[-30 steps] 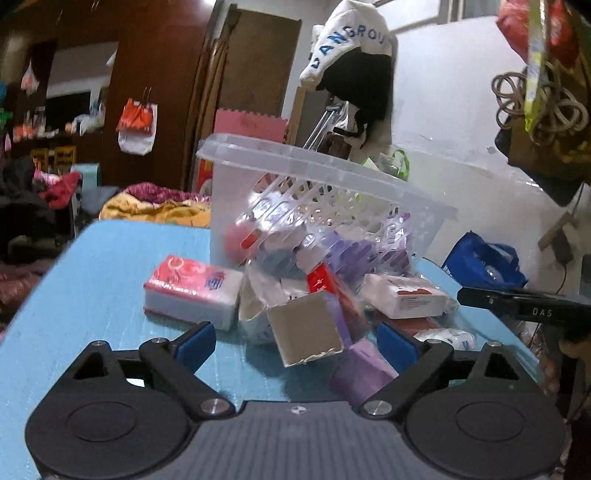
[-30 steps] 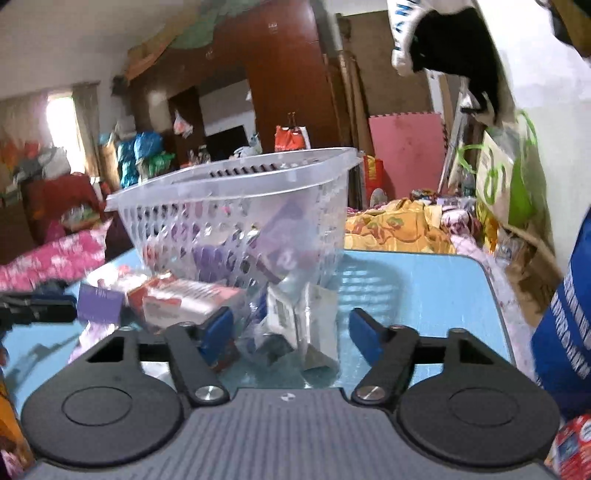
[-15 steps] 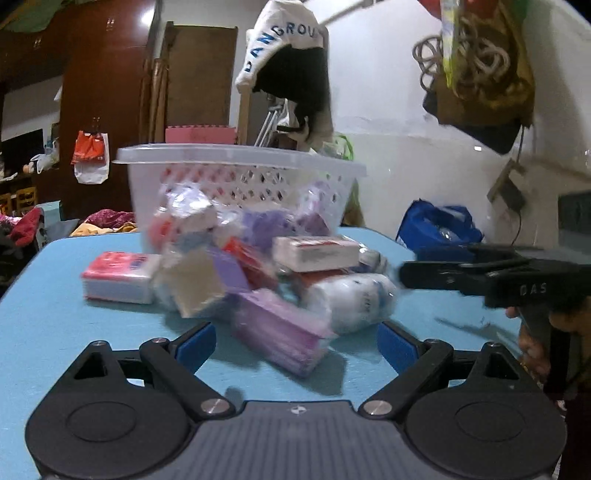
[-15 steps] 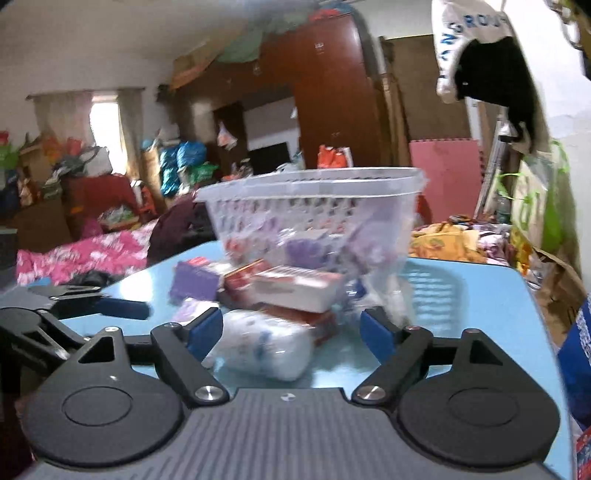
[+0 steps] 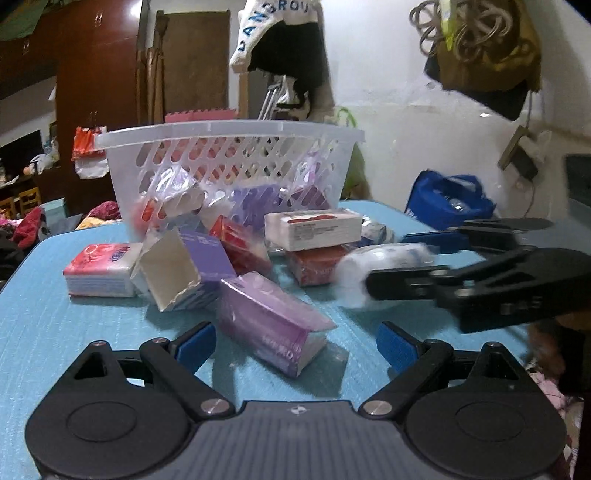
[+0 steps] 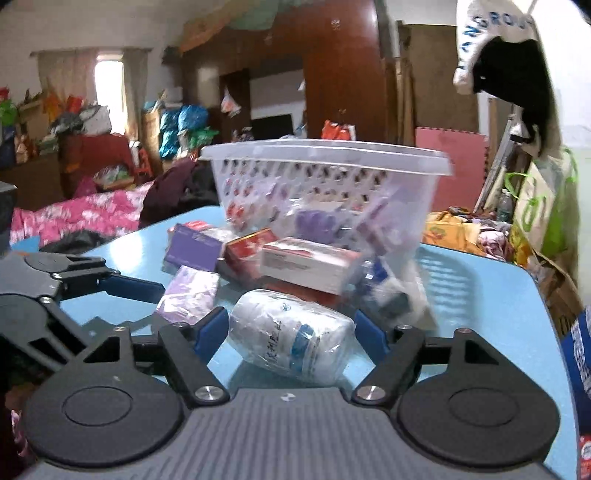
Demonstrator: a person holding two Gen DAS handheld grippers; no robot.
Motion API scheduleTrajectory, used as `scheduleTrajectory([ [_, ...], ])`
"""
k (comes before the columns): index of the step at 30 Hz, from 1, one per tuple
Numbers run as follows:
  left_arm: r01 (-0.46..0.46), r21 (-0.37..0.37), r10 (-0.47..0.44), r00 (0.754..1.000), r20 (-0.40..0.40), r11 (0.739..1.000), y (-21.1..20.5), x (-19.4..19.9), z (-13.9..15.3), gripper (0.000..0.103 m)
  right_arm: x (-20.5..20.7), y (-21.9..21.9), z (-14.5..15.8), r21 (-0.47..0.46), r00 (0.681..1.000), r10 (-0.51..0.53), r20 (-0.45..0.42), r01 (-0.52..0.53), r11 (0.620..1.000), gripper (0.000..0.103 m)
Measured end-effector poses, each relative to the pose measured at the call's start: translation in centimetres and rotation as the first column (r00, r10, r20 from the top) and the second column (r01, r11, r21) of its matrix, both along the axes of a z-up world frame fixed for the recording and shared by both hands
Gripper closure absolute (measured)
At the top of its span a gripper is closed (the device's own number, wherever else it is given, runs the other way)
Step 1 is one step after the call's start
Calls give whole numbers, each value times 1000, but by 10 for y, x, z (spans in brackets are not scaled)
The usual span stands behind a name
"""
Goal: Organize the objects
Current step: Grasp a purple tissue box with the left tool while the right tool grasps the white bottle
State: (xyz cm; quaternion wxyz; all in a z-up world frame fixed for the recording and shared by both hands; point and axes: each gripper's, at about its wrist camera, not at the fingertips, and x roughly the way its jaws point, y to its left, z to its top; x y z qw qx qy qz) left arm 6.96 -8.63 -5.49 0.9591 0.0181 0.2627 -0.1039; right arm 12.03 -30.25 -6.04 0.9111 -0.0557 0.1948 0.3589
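On the tabletop (image 6: 480, 291), the white bottle (image 6: 291, 338) lay crosswise between my right gripper (image 6: 288, 332)'s jaws, just closing, not yet clamped; left gripper (image 5: 291, 341) gaped empty.

Spilled packets (image 5: 266, 321) crowd the basket (image 5: 229, 166) front; table (image 5: 55, 332) edges bare.

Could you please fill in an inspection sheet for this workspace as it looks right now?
Surface: blue table, mostly covered.
Job's things: clear basket part filled; purple packet, white bottle, open carton, tissue pack and boxes lie outside it.
Clutter: nothing seen beyond these.
Grippers: left gripper open, empty; right gripper just closing, jaws astride the bottle, contact unclear.
Cables: cord bundle on wall.
Surroundings: wardrobe, piled clothes.
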Motion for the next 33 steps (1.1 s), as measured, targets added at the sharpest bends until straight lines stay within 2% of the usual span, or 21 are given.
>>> scheduleTrajectory([
  [3,-47,31,48,999,-18,998,-9,8,-1,8,0,-16,-1,52,1000,-15,-1,15,999,25],
  [6,-103,83,103,995,0,991,-16,9,-4,39,3,-20,0,76,1000,-20,-4,21,997,25],
  [7,-114,93,114,993,8,989,-17,7,-4,41,2,-20,0,82,1000,-20,-4,20,996,25],
  [9,-112,108,109,994,30,988,-17,0,-4,42,1,-21,0,85,1000,-20,-1,20,996,25],
  [15,-51,32,47,991,128,998,-4,-31,2,43,-5,-22,1,99,1000,-12,15,11,995,26],
  [18,-63,24,58,984,168,998,3,-41,6,43,-8,-22,1,98,1000,-14,27,11,995,31],
  [23,-78,-9,78,980,183,997,17,-40,7,43,-2,-19,-5,83,1000,-17,6,17,996,36],
  [28,-70,0,69,981,180,998,19,-40,7,43,-3,-13,-6,32,1000,-17,15,17,999,37],
  [33,-57,-3,57,980,192,998,19,-40,7,43,-6,-14,-8,21,999,-17,29,16,1000,38],
])
